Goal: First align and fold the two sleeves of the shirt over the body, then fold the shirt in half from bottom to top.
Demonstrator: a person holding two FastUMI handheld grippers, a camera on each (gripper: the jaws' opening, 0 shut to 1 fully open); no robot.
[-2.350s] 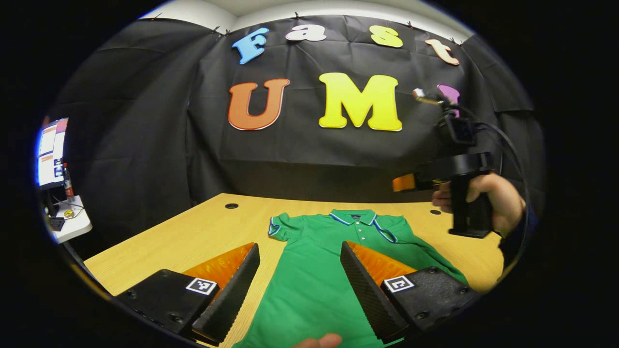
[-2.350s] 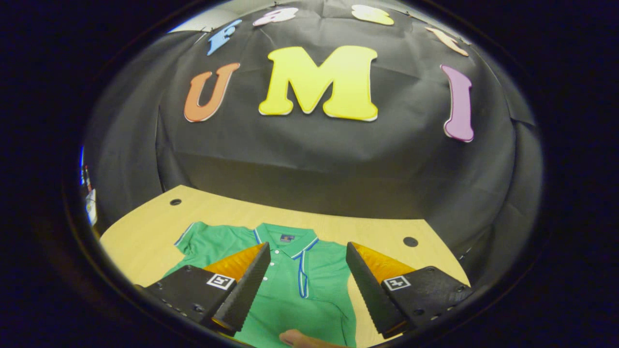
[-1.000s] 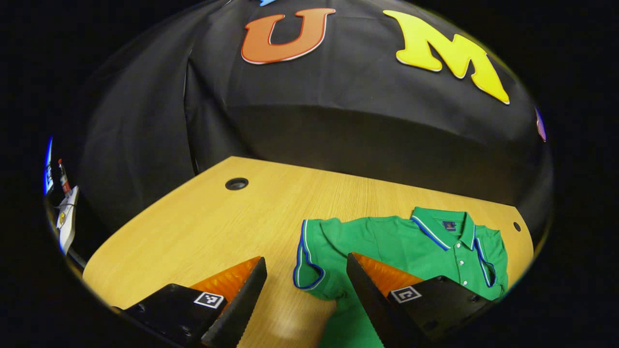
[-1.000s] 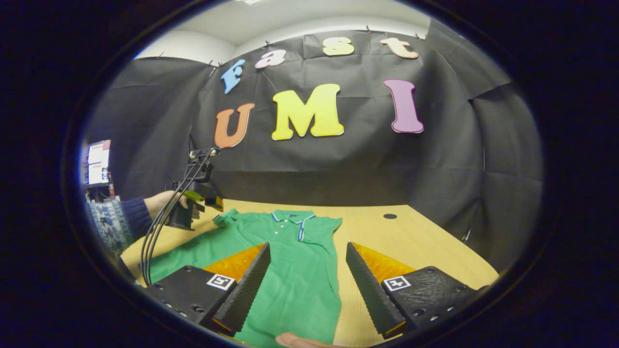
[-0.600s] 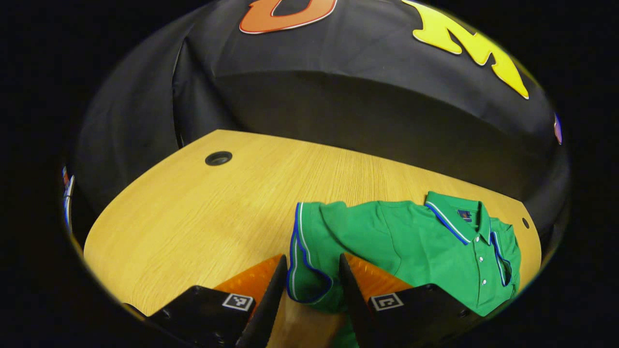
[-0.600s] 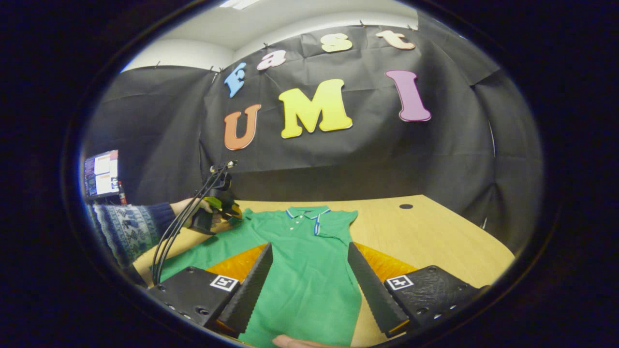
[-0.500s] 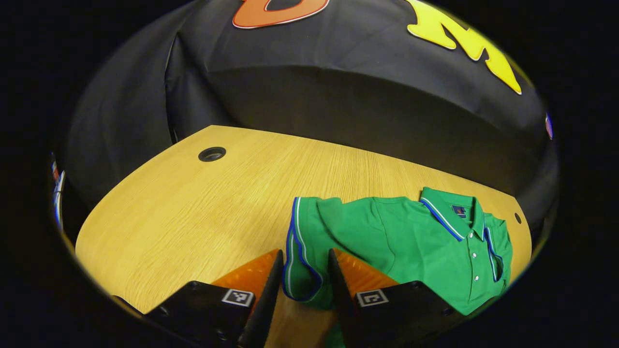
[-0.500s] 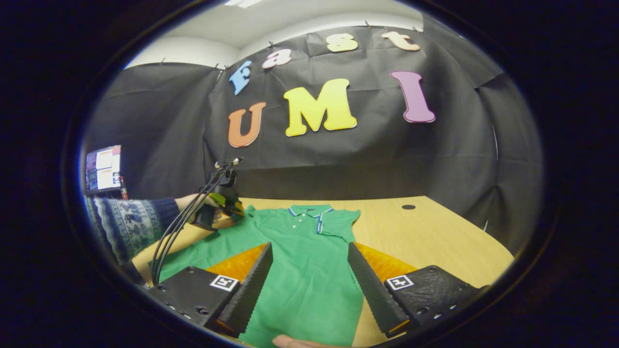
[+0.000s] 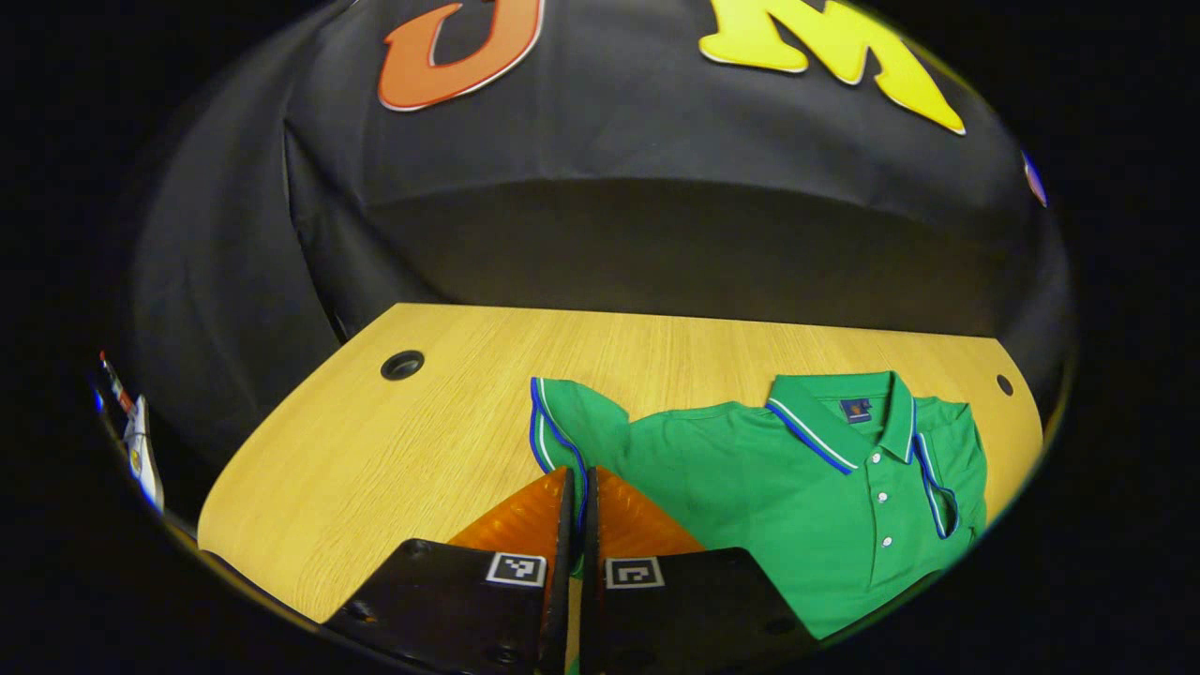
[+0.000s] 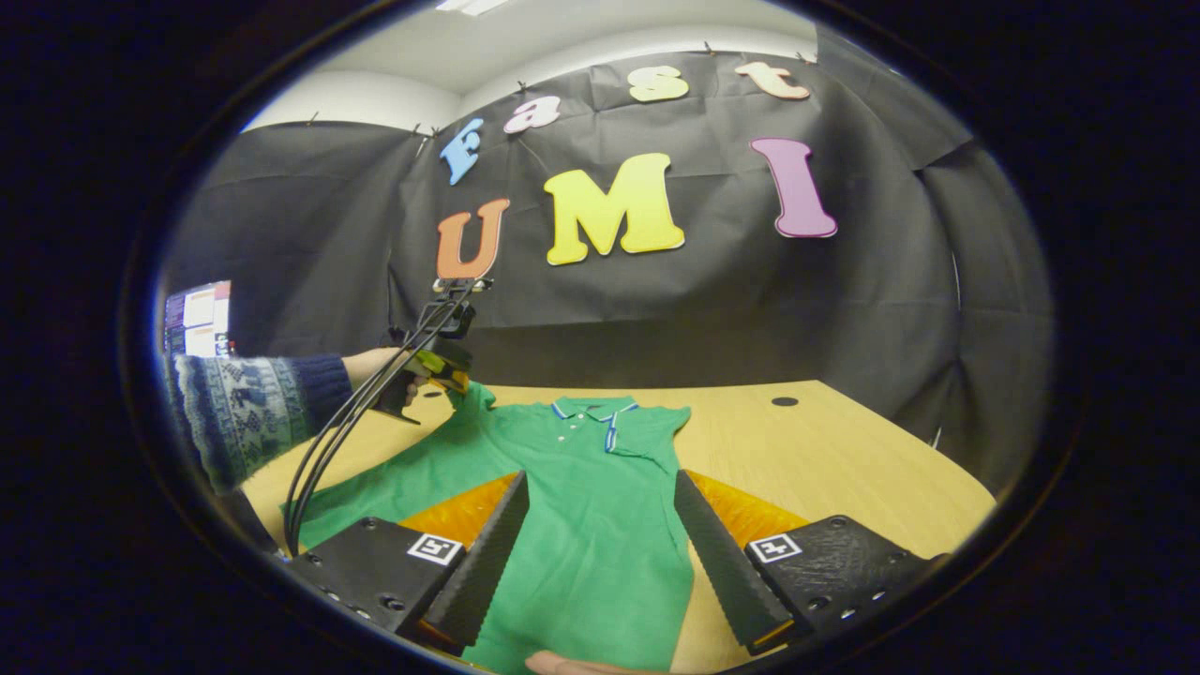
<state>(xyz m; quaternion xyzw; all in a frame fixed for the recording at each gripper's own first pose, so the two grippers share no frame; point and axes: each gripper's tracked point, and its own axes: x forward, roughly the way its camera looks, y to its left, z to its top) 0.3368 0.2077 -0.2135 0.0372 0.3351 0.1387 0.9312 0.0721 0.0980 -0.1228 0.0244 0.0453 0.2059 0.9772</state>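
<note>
One green short-sleeved polo shirt w/ blue-white trim (image 10: pixel 581 506) lies flat mid light wooden surface (image 9: pixel 375 450), collar toward far edge. Left gripper (image 9: pixel 574 525) jaws pinch the sleeve cuff (image 9: pixel 553 431); right gripper (image 10: pixel 600 534) jaws spread above the body. Soft, light, limp fabric: prob best gripped at hems.

A pale wooden table (image 9: pixel 394 441) with a rounded edge carries a green polo shirt (image 9: pixel 797 487), which lies flat just beyond the left gripper's fingers and off to their right. Two round cable holes sit near the table's far corners, one (image 9: pixel 402 365) ahead and left of those fingers, the other (image 10: pixel 784 401) ahead and right of the right gripper's fingers.
</note>
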